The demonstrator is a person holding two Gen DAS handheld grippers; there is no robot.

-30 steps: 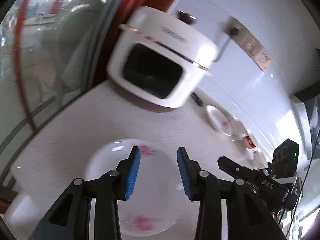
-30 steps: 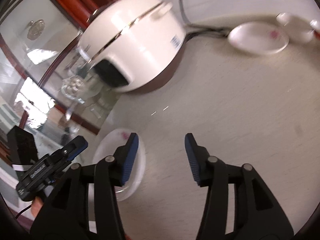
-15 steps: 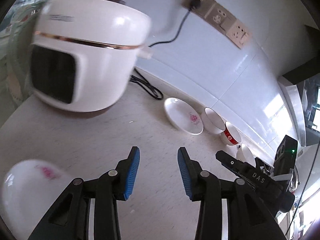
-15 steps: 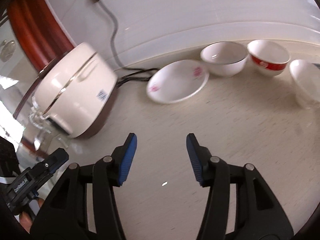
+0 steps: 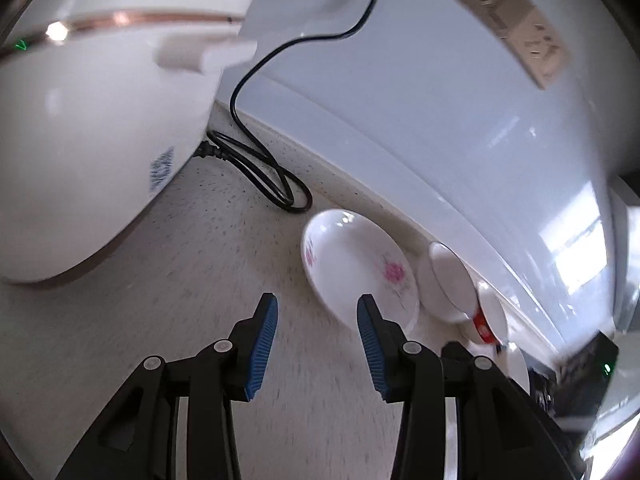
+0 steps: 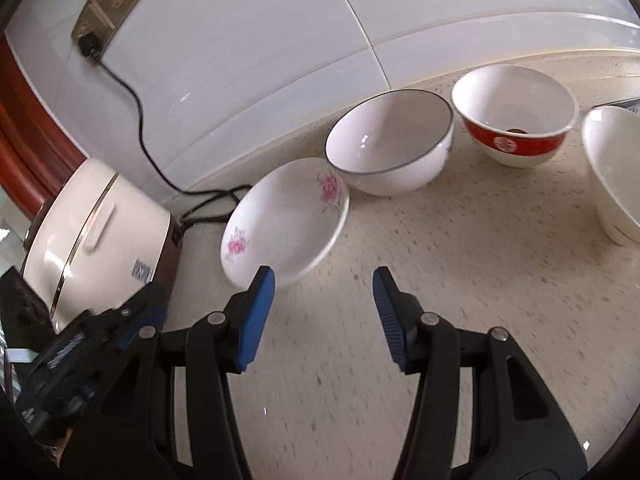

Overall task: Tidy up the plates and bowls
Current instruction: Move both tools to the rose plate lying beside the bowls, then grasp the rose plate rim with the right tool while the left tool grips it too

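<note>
Both grippers are closing in on the flowered plate (image 6: 286, 216), which lies on the counter (image 6: 460, 280) beside the white bowl (image 6: 394, 148). The left gripper (image 5: 316, 344) and right gripper (image 6: 322, 316) stand partly open, empty. Next, I'd guess, comes gripping the plate's rim. A bowl at the right edge (image 6: 614, 172) is cut off.

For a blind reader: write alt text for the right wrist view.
The open, empty right gripper hovers over a speckled counter near a flowered plate. Behind stand a white bowl, a red-banded bowl and, far left, a rice cooker.
</note>
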